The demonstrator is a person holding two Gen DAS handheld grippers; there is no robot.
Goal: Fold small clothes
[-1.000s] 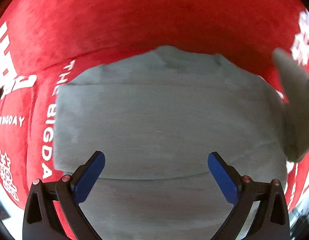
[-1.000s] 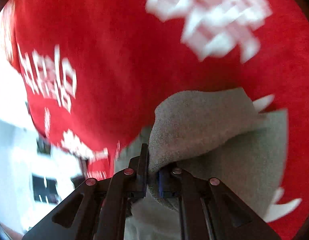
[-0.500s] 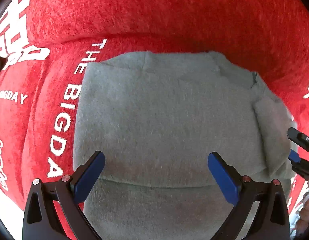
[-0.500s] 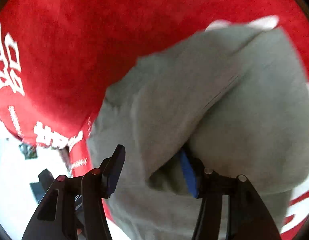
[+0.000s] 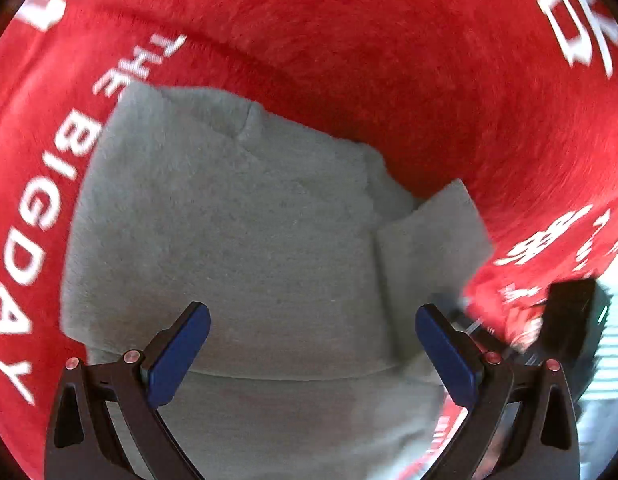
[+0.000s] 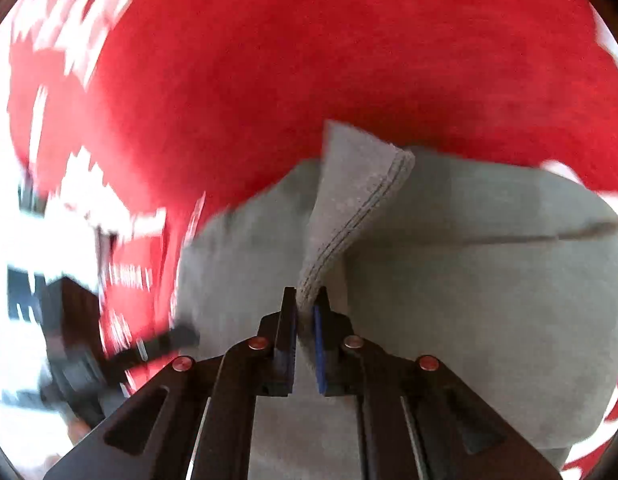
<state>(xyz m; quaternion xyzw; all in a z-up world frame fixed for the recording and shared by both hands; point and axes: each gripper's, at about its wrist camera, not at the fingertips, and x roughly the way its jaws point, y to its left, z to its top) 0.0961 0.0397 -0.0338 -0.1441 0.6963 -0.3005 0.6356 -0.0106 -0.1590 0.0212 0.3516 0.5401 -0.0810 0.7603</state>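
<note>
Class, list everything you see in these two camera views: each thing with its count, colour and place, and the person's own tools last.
Garment: one, grey, spread flat on the cloth, one stitched hem lifted.
Cloth: one, red with white lettering, under the garment.
Dark object: one, black, at the cloth's edge; too blurred to identify.
Left tongs: one, black with blue pads, open above the garment.
Right tongs: one, black with blue pads, shut on the hem.
</note>
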